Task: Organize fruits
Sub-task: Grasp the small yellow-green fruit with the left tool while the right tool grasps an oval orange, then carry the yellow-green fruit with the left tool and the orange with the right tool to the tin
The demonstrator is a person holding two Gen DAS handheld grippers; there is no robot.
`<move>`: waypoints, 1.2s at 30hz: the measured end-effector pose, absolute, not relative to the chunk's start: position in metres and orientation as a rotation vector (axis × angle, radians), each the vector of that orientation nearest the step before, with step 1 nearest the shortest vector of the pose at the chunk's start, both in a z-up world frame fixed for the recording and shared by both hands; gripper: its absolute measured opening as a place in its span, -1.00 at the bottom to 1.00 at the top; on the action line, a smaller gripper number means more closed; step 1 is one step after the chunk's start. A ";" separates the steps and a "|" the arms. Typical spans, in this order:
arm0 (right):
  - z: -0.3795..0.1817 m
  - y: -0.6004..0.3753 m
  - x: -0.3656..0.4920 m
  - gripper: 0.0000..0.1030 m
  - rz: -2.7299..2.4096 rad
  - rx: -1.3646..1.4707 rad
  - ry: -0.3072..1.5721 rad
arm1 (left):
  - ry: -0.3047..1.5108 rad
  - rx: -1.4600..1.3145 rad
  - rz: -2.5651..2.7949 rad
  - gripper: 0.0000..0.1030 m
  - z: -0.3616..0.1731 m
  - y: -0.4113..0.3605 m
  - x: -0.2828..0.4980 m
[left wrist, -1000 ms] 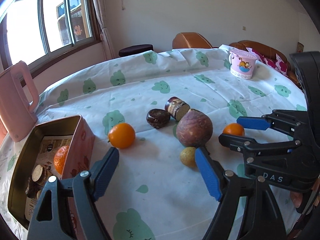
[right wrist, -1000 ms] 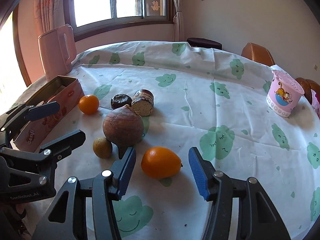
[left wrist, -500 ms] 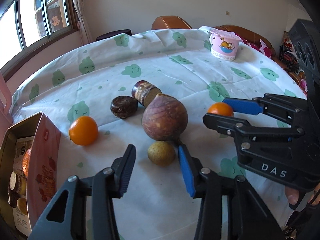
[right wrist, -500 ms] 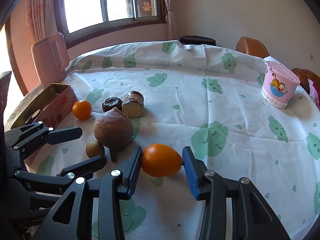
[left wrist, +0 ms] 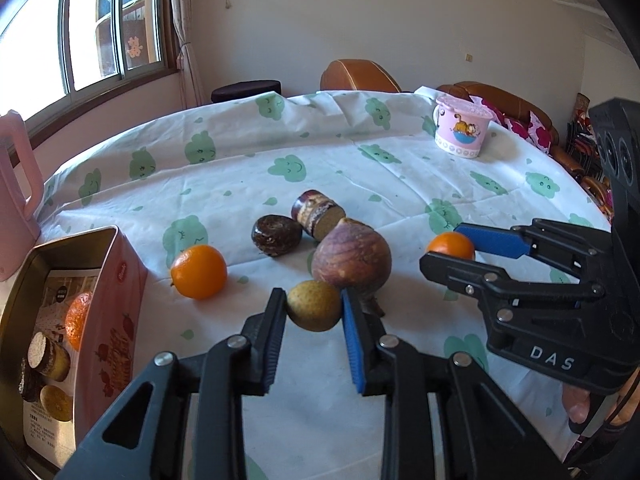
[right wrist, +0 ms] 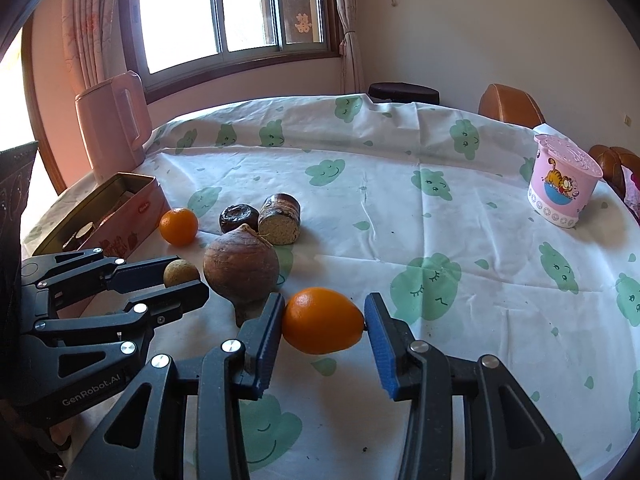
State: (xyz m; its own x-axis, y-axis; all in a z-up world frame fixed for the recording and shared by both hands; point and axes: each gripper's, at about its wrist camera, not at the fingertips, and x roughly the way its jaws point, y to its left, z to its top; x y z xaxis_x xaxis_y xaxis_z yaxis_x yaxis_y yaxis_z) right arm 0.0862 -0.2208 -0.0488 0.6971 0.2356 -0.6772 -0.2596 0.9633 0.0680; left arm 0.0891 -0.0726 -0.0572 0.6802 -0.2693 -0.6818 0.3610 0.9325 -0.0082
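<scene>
Left tool [left wrist: 314, 312] clamps the small yellow fruit [left wrist: 313, 305], right tool [right wrist: 323, 322] clamps an orange [right wrist: 323, 320] — tin [left wrist: 120, 280] partly filled, several pieces still on the bench [left wrist: 360, 184].

Tin [left wrist: 116, 240] left of tangerine [left wrist: 199, 271]; cup [left wrist: 460, 131] far right.

Sunlit window [right wrist: 240, 12], pale wall [left wrist: 400, 20], perhaps leather chairs [left wrist: 360, 76] behind.

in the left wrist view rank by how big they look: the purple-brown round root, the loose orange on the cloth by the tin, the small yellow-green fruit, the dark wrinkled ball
1. purple-brown root
2. loose orange and yellow-green fruit: look alike, and the fruit sits nearer the camera, so unsure
3. dark wrinkled ball, though it lies farther back
</scene>
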 end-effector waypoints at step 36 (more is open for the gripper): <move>-0.031 -0.225 0.062 -0.15 0.283 -0.026 0.589 | 0.572 0.058 -0.279 -0.43 -0.038 -0.052 0.068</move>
State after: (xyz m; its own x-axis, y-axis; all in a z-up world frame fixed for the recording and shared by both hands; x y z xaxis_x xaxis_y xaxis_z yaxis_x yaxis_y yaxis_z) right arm 0.0623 -0.2247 -0.0315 0.7939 0.2561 -0.5515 -0.2709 0.9610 0.0562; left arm 0.0675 -0.0518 -0.0381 0.8043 -0.2439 -0.5418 0.2761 0.9609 -0.0227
